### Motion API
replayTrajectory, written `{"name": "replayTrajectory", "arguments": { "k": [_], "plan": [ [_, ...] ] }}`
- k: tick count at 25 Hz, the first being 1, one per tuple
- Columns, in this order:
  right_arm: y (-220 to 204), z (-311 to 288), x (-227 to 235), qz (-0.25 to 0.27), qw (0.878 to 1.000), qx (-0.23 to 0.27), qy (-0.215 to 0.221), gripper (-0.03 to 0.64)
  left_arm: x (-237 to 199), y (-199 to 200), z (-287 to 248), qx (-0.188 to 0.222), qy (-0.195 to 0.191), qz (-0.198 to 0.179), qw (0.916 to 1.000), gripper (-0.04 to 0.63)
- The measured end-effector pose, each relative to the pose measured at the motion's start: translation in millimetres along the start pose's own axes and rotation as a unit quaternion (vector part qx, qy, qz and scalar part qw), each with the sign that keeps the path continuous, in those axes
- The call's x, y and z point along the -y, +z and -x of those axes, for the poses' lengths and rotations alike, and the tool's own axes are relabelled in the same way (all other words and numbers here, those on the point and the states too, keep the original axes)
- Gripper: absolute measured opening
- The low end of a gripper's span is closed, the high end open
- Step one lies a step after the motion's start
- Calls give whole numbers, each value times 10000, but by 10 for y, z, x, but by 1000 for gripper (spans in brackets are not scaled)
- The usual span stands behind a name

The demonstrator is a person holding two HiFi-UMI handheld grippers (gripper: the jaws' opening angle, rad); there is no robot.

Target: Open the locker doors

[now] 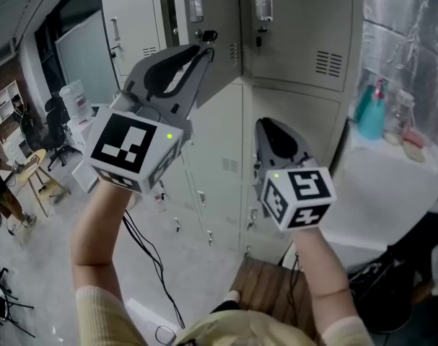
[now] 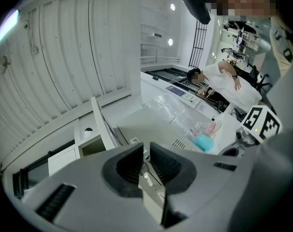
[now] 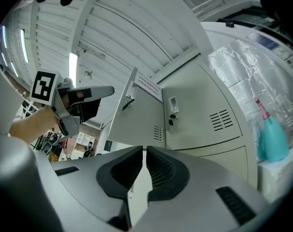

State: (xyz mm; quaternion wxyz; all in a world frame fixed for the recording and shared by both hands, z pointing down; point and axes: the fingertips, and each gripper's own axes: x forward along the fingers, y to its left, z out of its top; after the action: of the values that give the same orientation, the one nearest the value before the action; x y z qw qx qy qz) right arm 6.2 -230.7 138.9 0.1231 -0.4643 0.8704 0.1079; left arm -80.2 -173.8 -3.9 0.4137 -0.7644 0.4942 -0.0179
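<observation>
Lockers [image 1: 222,168] of grey metal stand ahead of you, in an upper and a lower row. At far left, well apart from them, an office chair [image 1: 56,125] and a small round table [image 1: 32,163] stand on the floor.

Your left gripper [image 1: 203,50] is held high and points up at an upper locker door [image 1: 220,16] that stands swung open toward you. Its jaws are nearly together, with only a thin slit between them, and they grip nothing. Their tips sit just beside the key [image 1: 208,34] in that door's lock; whether they touch it cannot be told.

Lower and to the right, your right gripper [image 1: 265,125] points up at the lockers, near the seam between the two rows. Its jaws are likewise drawn almost together, with nothing between them.

Above it, the next upper door [image 1: 298,31] is closed, with a lock [image 1: 260,34] at its left edge and vent slots [image 1: 327,63] at its lower right. The lower doors beneath are closed too.

At far right, a desk [image 1: 399,200] under a white cover carries a teal bottle [image 1: 370,114], with clear plastic sheeting [image 1: 406,27] hanging behind it.
</observation>
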Motion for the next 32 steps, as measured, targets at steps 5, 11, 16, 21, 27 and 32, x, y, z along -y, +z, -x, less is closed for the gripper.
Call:
{"name": "replayTrajectory", "arguments": {
  "k": [5,11,16,21,27,32],
  "plan": [
    [76,31,-59,-58,9999,76,62,5,-59,38,232,-45,161,132,9998,29],
    [125,60,-60,-188,9997,131,112,5,-94,-95,457,-341,245,377,9984,29],
    [43,68,-70,-145,9998,70,126,5,-103,-342,627,-636,412,248,9968,29],
    [-134,71,33,-139,9999,-59,-37,5,-27,-744,734,-871,441,579,9935,29],
    [-501,131,84,-110,9991,-322,-244,5,48,-1185,951,-1128,490,724,9898,29],
    [-763,181,86,-133,9979,-522,-362,5,258,-1562,1000,-1305,309,1039,9855,29]
  ]
}}
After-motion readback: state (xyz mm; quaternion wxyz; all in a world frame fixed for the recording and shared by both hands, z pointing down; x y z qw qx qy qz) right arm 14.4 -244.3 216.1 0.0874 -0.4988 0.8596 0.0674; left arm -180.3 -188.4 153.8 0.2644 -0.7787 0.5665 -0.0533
